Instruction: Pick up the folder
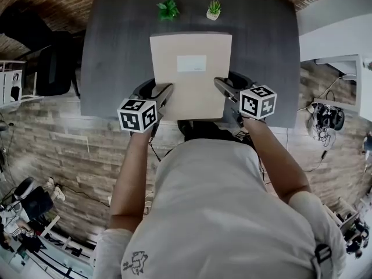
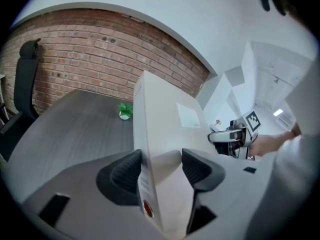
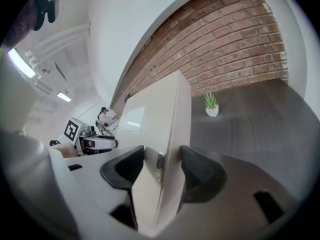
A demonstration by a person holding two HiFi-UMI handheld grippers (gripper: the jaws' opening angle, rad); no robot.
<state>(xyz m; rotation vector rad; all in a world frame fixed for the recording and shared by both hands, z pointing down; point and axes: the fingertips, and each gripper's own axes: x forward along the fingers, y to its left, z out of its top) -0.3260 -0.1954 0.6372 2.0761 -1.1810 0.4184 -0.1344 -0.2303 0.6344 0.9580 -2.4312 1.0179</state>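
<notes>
A thick beige folder (image 1: 190,74) with a white label is held above the dark grey desk (image 1: 116,51), lying flat in the head view. My left gripper (image 1: 164,95) is shut on its near left edge, black pads (image 2: 127,170) pressing both faces of the folder (image 2: 165,134). On the near right edge my right gripper (image 1: 224,90) is shut too, and its pads (image 3: 199,170) clamp the folder (image 3: 160,134) by the spine. Each gripper view shows the other gripper across the folder.
Two small potted plants (image 1: 168,9) (image 1: 214,9) stand at the desk's far edge. A black office chair (image 1: 49,68) stands to the left of the desk. A brick wall (image 2: 100,49) runs behind it. Cables and gear lie on the floor at both sides.
</notes>
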